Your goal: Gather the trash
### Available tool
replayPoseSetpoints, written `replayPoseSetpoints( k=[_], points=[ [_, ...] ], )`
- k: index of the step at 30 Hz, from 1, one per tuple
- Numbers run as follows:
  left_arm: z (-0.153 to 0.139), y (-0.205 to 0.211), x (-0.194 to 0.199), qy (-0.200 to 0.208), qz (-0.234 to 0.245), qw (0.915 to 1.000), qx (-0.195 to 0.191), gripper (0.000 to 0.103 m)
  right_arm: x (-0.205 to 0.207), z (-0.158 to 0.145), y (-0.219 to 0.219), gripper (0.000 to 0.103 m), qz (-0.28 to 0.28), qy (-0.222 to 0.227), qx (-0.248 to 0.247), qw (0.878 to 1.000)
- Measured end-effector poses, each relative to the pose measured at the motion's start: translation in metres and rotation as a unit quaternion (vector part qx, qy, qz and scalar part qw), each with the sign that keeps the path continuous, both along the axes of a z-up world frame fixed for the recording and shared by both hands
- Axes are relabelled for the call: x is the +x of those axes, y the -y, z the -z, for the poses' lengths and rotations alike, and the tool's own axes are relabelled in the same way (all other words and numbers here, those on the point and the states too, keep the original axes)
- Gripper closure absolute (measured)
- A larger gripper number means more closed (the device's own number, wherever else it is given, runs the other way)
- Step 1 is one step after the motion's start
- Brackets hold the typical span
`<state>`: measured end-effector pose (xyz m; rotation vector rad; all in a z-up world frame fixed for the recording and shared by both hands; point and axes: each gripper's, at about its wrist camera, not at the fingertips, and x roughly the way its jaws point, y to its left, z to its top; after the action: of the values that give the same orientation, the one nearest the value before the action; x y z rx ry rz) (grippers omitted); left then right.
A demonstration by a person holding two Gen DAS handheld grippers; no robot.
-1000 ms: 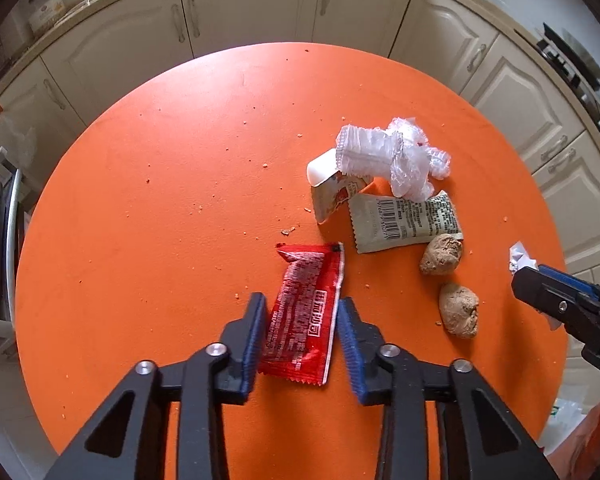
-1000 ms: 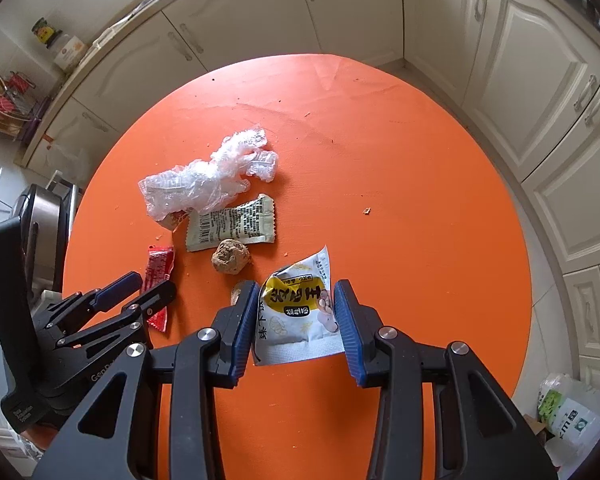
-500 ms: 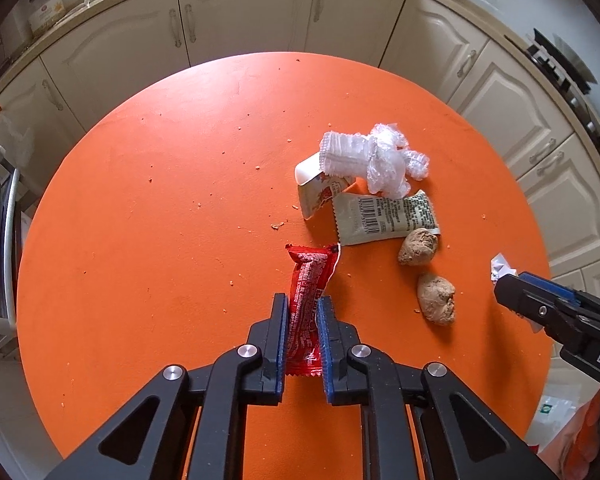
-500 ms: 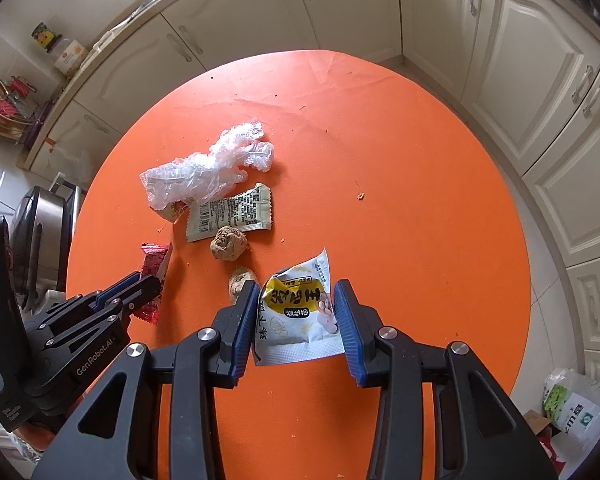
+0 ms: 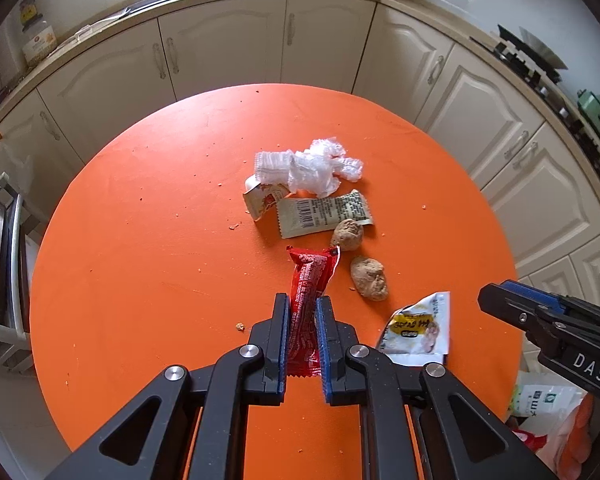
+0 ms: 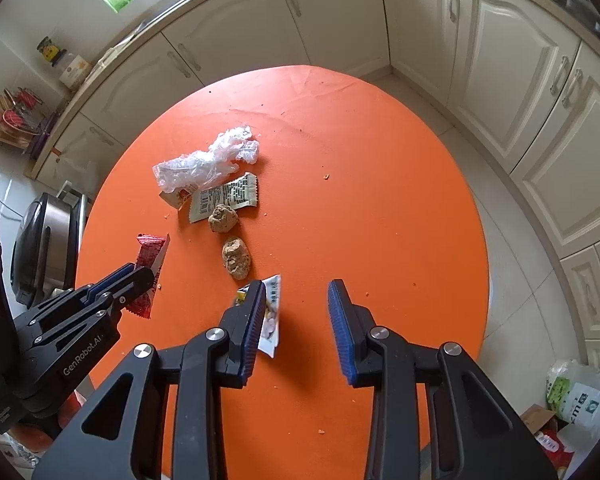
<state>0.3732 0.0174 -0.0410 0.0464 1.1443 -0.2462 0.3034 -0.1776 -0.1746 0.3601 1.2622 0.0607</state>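
Your left gripper (image 5: 303, 334) jaws clamp the red wrapper (image 5: 310, 280), long axis pointing away. Your right gripper (image 6: 298, 320) jaws, just narrowing, stand apart; the yellow packet (image 6: 271, 320) touches only the left pad.

A round orange table (image 5: 148, 240) carried crumpled clear plastic (image 5: 312, 166), two wrappers (image 5: 324, 216) beside it, two brown lumps (image 5: 368, 278) and scattered crumbs (image 5: 240, 325).

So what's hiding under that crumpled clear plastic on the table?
A torn orange-and-white wrapper pokes out from under the clear plastic. How far it runs beneath is covered, as is anything else under there.
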Motion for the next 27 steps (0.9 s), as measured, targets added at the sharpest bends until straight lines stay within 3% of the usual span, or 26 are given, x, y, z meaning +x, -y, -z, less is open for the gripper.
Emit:
replayPoseSetpoints(
  k=[5, 8, 9, 22, 24, 27],
  points=[
    [-0.002, 0.004, -0.009, 0.001, 0.005, 1.0, 0.003, 0.094, -0.006, 0.006, -0.002, 0.063, -0.004, -0.011, -0.006, 1.0],
    [-0.002, 0.001, -0.011, -0.001, 0.003, 1.0, 0.004, 0.094, -0.006, 0.015, -0.014, 0.034, -0.018, -0.025, -0.005, 1.0],
    [-0.001, 0.0, -0.011, -0.001, 0.003, 1.0, 0.005, 0.094, -0.006, 0.018, -0.018, 0.029, -0.021, -0.026, -0.006, 0.999],
    [-0.007, -0.046, -0.01, -0.001, -0.019, 0.9997, -0.013, 0.094, 0.016, 0.054, -0.076, 0.03, -0.054, -0.067, -0.06, 0.994],
    [-0.006, -0.051, -0.01, -0.001, -0.021, 0.9997, -0.014, 0.094, 0.016, 0.054, -0.084, 0.039, -0.068, -0.062, -0.078, 0.993],
    [-0.005, -0.054, -0.011, -0.002, -0.021, 0.9997, -0.015, 0.094, 0.015, 0.052, -0.082, 0.05, -0.067, -0.052, -0.068, 0.994]
  ],
)
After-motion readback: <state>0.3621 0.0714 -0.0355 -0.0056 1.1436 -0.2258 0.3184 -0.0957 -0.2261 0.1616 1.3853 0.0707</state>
